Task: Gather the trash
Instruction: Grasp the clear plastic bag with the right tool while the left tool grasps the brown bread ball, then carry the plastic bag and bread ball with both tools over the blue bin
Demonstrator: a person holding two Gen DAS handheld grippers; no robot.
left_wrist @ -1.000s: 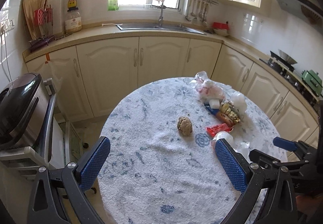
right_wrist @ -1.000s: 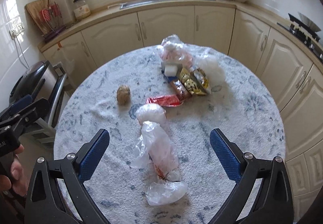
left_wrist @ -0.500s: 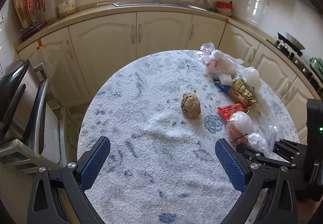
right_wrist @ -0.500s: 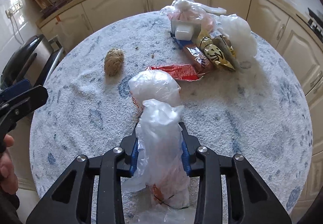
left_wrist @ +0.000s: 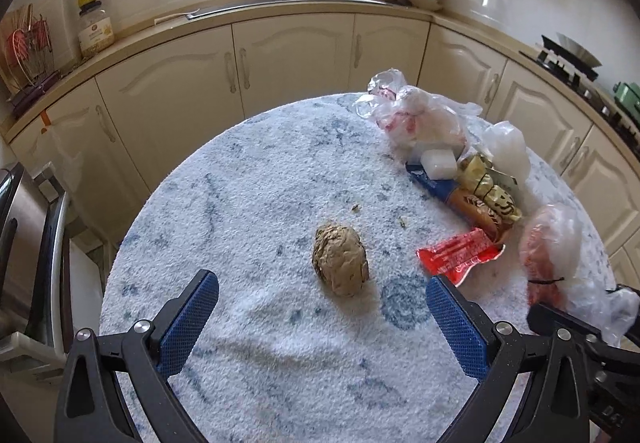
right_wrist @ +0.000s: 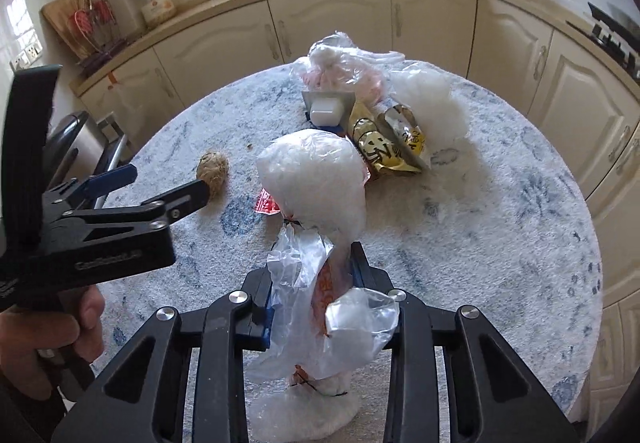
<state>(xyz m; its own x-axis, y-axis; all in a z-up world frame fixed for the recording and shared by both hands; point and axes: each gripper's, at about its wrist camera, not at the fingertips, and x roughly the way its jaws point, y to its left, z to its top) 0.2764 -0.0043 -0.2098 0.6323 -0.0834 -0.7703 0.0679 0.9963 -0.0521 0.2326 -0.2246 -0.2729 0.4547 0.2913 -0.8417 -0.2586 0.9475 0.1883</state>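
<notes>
A crumpled brown paper ball [left_wrist: 340,263] lies on the round blue-patterned table [left_wrist: 260,171]. My left gripper [left_wrist: 320,285] hovers just before it, open, the ball near the gap between the blue pads. It also shows in the right wrist view, my left gripper [right_wrist: 166,183] with its tips beside the ball [right_wrist: 212,171]. My right gripper [right_wrist: 316,263] has its jaws closing, pads pressed on the neck of a tied clear plastic bag [right_wrist: 316,179], also seen as the bag [left_wrist: 552,243]. A red wrapper [left_wrist: 460,255] lies between the ball and the bag.
Gold snack packets [right_wrist: 384,143], a white block [left_wrist: 438,163] and a pinkish plastic bag [left_wrist: 416,119] are piled at the table's far right. A metal appliance [left_wrist: 24,243] stands left of the table. Cream cabinets and a sink counter curve behind. A hand [right_wrist: 40,343] holds the left gripper.
My right jaws went from wide open to clamped around the plastic bag. My left gripper came forward and down towards the paper ball, which now looks much larger.
</notes>
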